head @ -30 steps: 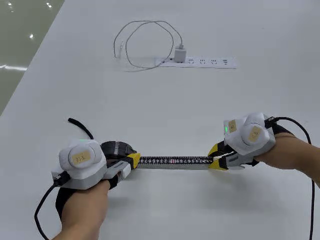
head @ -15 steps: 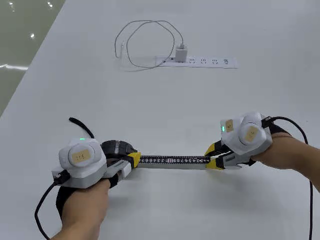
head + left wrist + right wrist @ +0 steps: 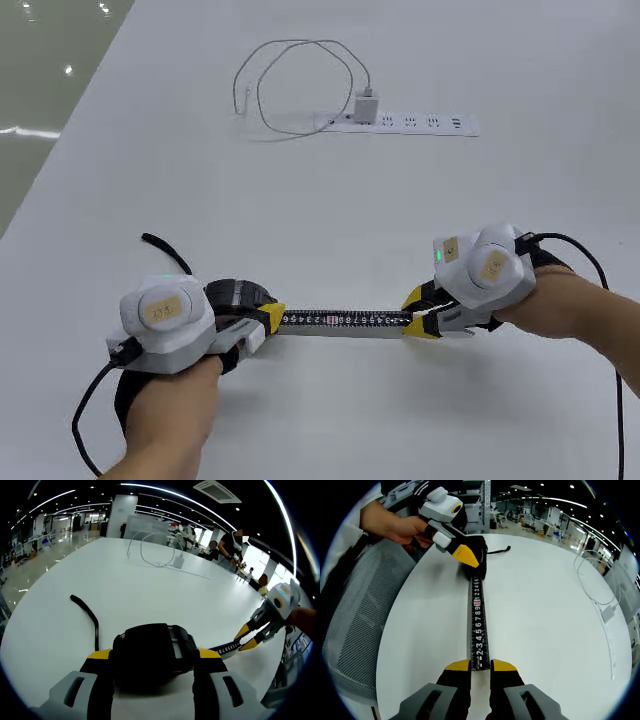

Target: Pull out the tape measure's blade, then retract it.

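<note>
A black tape measure case [image 3: 238, 298] [image 3: 152, 652] rests on the white table, and my left gripper [image 3: 258, 322] [image 3: 155, 655] is shut on it. The case's black wrist strap [image 3: 163, 252] [image 3: 86, 613] trails off to the left. The black blade [image 3: 345, 321] [image 3: 478, 625] with white numbers runs flat across the table from the case [image 3: 476, 555] to my right gripper [image 3: 414, 319] [image 3: 480, 666], which is shut on the blade's end. In the left gripper view the right gripper [image 3: 248, 638] holds the blade tip [image 3: 225, 650] at the right.
A white power strip [image 3: 405, 123] with a plugged charger [image 3: 365, 105] and a looped white cable [image 3: 290, 85] lies at the far side of the table. A grey mesh chair [image 3: 360, 625] stands off the table edge. People stand in the background [image 3: 231, 547].
My right gripper has moved left toward the case with the blade's end, so the exposed blade is shorter. The left gripper and the case have stayed in place.
</note>
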Demonstrator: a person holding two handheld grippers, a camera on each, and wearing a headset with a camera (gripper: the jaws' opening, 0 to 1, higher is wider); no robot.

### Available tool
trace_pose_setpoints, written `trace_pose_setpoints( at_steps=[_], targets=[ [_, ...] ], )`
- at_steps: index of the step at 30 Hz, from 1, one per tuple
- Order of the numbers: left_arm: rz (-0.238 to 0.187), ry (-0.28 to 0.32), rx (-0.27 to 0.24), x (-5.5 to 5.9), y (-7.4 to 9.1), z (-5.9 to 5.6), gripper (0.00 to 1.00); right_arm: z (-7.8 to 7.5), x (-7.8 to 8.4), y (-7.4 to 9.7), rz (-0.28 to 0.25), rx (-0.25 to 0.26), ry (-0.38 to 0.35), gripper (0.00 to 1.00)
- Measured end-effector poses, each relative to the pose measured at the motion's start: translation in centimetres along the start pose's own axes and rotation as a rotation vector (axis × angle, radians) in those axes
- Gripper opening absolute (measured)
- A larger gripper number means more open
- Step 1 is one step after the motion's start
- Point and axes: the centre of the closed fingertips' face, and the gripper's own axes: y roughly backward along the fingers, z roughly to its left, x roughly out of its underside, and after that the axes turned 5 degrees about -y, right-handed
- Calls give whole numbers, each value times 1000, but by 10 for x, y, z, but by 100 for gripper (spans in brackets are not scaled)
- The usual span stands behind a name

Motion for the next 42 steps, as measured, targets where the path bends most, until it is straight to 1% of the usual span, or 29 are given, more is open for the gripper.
trace_pose_setpoints(
  at_steps=[42],
  targets=[
    [-4,16,11,0,0,0,60,3,-34,-21,-44,-27,9,9]
  ],
)
